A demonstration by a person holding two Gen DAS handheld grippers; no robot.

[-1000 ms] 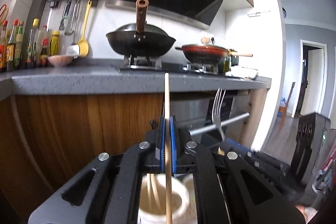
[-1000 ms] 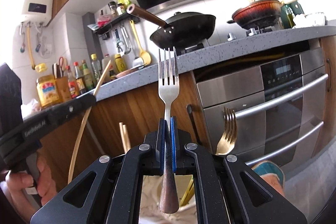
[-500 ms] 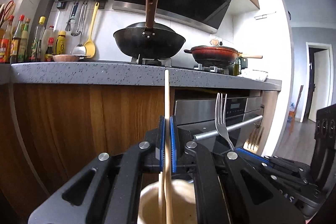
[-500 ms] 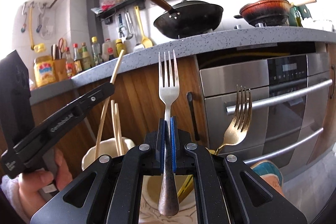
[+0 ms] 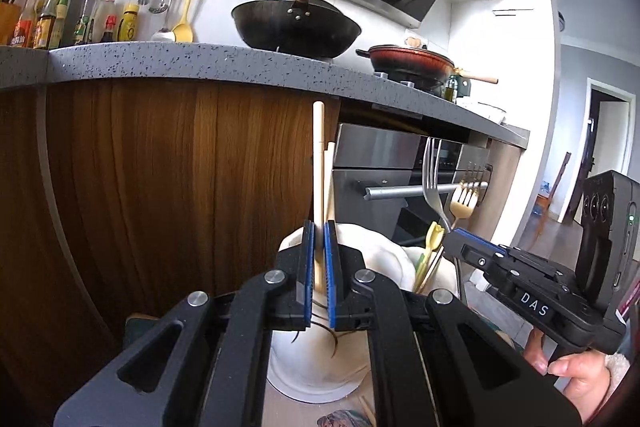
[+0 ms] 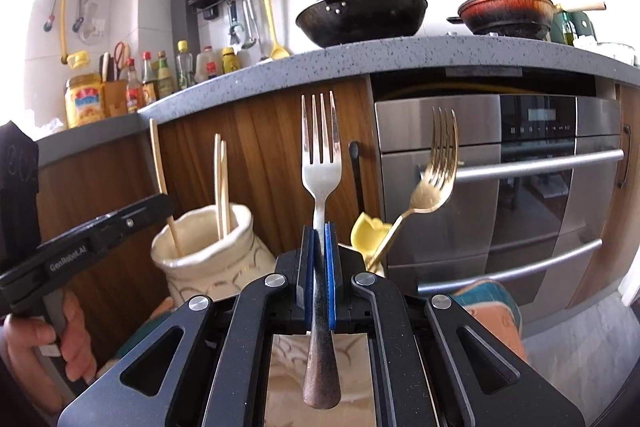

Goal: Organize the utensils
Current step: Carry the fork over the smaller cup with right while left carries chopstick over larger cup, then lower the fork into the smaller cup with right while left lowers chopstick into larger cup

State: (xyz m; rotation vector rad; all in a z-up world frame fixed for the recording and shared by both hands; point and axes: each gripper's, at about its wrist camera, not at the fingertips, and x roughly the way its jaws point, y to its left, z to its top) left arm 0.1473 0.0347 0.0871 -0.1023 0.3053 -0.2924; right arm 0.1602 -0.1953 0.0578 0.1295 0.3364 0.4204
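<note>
My left gripper (image 5: 319, 231) is shut on a pale wooden chopstick (image 5: 318, 163), held upright with its lower end inside a cream ceramic jar (image 5: 316, 367). That jar (image 6: 208, 247) holds two more chopsticks (image 6: 221, 183). My right gripper (image 6: 319, 231) is shut on a silver fork (image 6: 321, 163) with a dark handle, tines up, over a second cream jar (image 5: 436, 275). That jar holds a gold fork (image 6: 434, 167) and a yellow utensil (image 6: 370, 231). The right gripper also shows in the left wrist view (image 5: 460, 235).
A wooden cabinet front (image 5: 160, 187) and a steel oven with bar handles (image 6: 520, 167) stand just behind the jars. The grey counter (image 5: 200, 61) above carries a black wok (image 5: 296, 27), a red pan (image 5: 408, 63) and sauce bottles (image 5: 52, 19).
Both grippers have moved down with their utensils. The chopstick's lower end has gone deeper into the left jar, and the silver fork has come lower over the right jar.
</note>
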